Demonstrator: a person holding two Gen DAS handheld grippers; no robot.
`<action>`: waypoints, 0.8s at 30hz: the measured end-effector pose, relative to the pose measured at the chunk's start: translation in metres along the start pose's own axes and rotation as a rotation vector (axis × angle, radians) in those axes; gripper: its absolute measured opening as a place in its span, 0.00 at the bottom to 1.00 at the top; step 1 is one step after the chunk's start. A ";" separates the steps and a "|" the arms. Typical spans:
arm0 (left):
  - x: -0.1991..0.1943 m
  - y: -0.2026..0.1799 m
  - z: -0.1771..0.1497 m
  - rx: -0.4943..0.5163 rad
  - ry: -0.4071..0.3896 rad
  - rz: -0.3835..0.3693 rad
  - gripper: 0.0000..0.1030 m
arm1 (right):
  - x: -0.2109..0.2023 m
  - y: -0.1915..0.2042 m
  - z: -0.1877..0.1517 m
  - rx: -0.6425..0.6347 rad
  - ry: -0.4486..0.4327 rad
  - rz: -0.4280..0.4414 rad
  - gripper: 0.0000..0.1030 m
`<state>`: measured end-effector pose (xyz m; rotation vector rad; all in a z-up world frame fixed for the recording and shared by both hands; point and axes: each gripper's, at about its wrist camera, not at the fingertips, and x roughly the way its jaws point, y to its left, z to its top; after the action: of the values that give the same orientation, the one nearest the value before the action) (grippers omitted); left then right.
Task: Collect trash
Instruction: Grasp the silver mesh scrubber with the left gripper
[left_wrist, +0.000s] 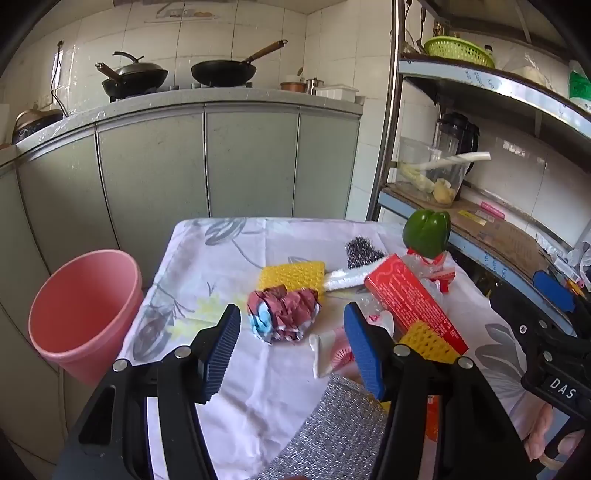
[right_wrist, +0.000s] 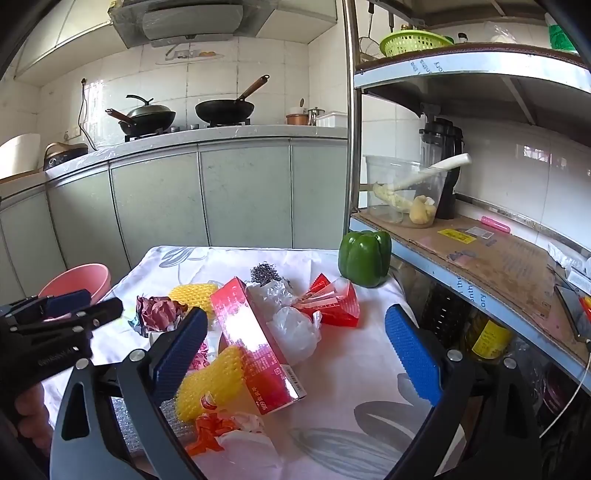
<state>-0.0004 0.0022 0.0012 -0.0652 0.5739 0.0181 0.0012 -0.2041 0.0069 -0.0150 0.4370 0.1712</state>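
Looked like pre-grasp, first pick not yet made: trash spread over the desk (left_wrist: 236, 398), nothing lifted.

Left tongs (left_wrist: 291, 343) released, pads wide apart, empty, hovering above desk and tilted down twd crumpled maroon paper wad (left_wrist: 282, 314), which sat just beyond the tips, framed btwn them but untouched. Pink bin (left_wrist: 79, 314) stood off desk's left edge, beside left tongs, mouth up.

Right tongs (right_wrist: 295, 347) also released, spread wide, empty, angled down over red carton (right_wrist: 255, 343); carton lay across yellow foam net (right_wrist: 207, 384), w/ clear plastic wrap (right_wrist: 295, 328) touching its right side. Torn orange wrapper (right_wrist: 214, 430) near desk's front edge. Green pepper (right_wrist: 365, 258) at far right corner, prob not trash.

Next, by judgement: lower left tongs onto wad, clench, swing left over bin, release. Soft wad, should squash easily; grip needs centring to avoid pushing it away. Carton long and stiff; better taken across narrow side.
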 end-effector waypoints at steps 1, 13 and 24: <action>-0.001 0.002 0.001 -0.001 -0.006 0.000 0.56 | 0.000 0.000 0.000 0.001 0.001 0.000 0.94; 0.005 0.036 -0.009 -0.022 0.074 -0.031 0.56 | 0.012 -0.006 -0.004 0.024 0.049 0.027 0.94; 0.008 0.035 -0.039 0.029 0.223 -0.213 0.55 | 0.023 -0.013 -0.009 0.062 0.098 0.085 0.94</action>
<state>-0.0161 0.0343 -0.0374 -0.1010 0.7869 -0.2062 0.0201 -0.2135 -0.0109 0.0563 0.5411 0.2411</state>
